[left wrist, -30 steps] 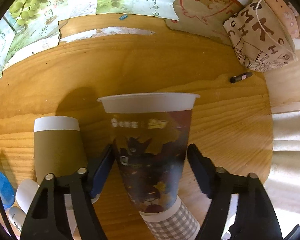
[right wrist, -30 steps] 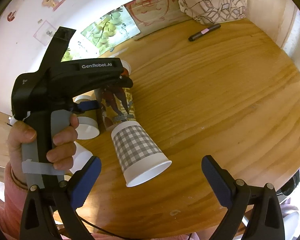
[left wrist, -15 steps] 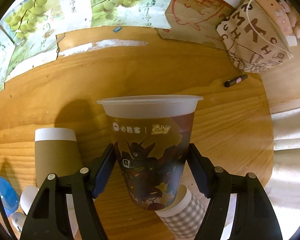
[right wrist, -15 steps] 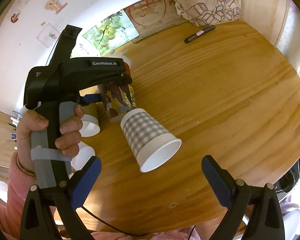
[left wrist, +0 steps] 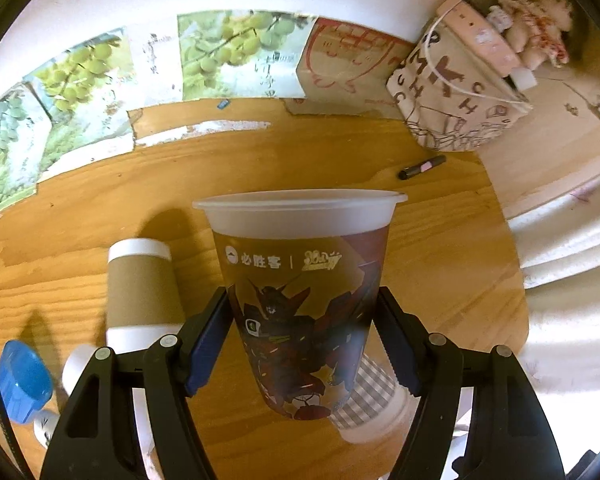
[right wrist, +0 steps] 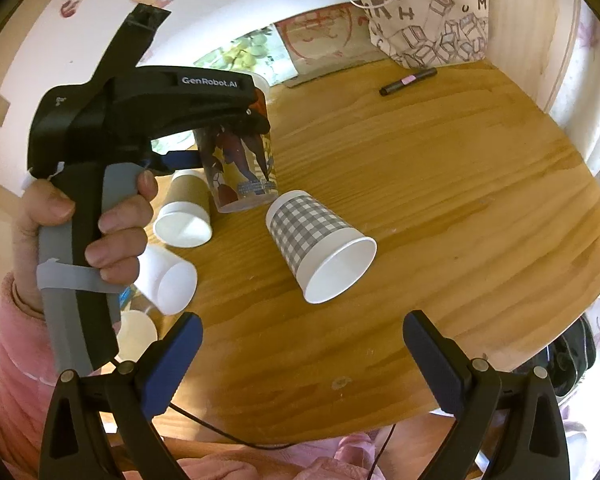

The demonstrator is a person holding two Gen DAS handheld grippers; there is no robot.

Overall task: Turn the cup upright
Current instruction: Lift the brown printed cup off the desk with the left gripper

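My left gripper (left wrist: 302,340) is shut on a printed plastic cup (left wrist: 300,296) with a robot picture, held upright, rim up, above the wooden table (left wrist: 440,248). The same cup (right wrist: 240,172) shows in the right wrist view under the left gripper's black body (right wrist: 148,112). A grey checked paper cup (right wrist: 316,244) lies on its side just right of it, mouth toward me; it also shows behind the held cup in the left wrist view (left wrist: 372,400). My right gripper (right wrist: 300,364) is open and empty, near the table's front edge.
A brown-sleeved paper cup (left wrist: 140,288) lies on its side left of the held cup, also in the right wrist view (right wrist: 186,208). White cups (right wrist: 166,278) lie by it. A blue object (left wrist: 22,380) sits far left. A marker (right wrist: 408,82) and a printed bag (right wrist: 428,32) sit at the back.
The left gripper has closed on the printed cup and lifted it upright off the table. The checked cup has been freed from it and rolled a little right.
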